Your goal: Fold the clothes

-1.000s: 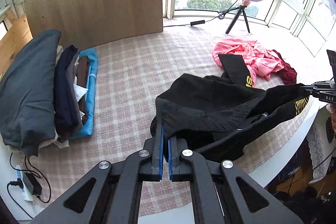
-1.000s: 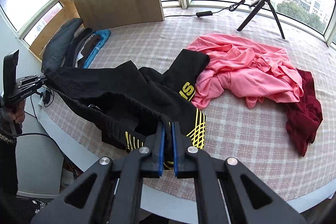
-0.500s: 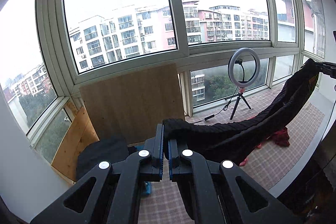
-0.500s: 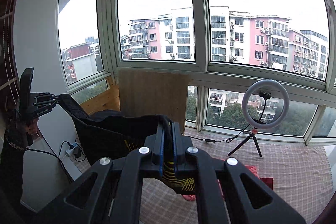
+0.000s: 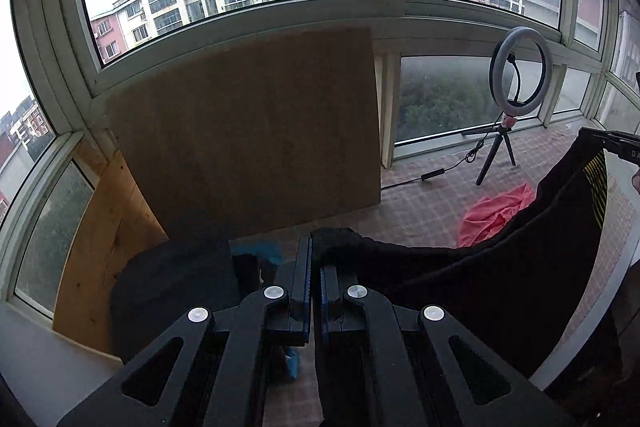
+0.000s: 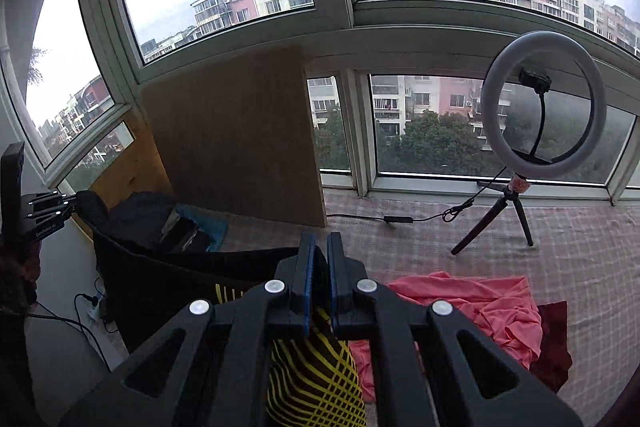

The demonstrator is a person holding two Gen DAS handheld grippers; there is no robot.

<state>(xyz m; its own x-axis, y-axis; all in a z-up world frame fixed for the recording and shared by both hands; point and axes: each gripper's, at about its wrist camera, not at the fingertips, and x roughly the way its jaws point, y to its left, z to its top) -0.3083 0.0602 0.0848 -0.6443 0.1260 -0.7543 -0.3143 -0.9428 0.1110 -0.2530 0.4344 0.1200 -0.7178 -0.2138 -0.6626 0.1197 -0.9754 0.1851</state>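
A black garment with yellow stripes (image 5: 500,279) hangs stretched in the air between my two grippers, above the checked table (image 5: 424,203). My left gripper (image 5: 315,247) is shut on one end of it. My right gripper (image 6: 318,247) is shut on the other end, where the yellow stripes (image 6: 316,375) hang below the fingers. The right gripper shows at the right edge of the left wrist view (image 5: 600,139); the left gripper shows at the left edge of the right wrist view (image 6: 74,201). A pink garment (image 6: 480,307) lies crumpled on the table beside a dark red one (image 6: 554,339).
A pile of folded dark clothes (image 5: 176,287) on a blue cloth (image 6: 208,225) lies at the table's left end, by a wooden board (image 5: 256,131) leaning on the window. A ring light on a tripod (image 6: 536,123) stands at the back right with its cable (image 6: 400,219).
Both grippers lifted the black garment off the table and held it up stretched; since half a second ago they have come down a little and tilted toward the table.
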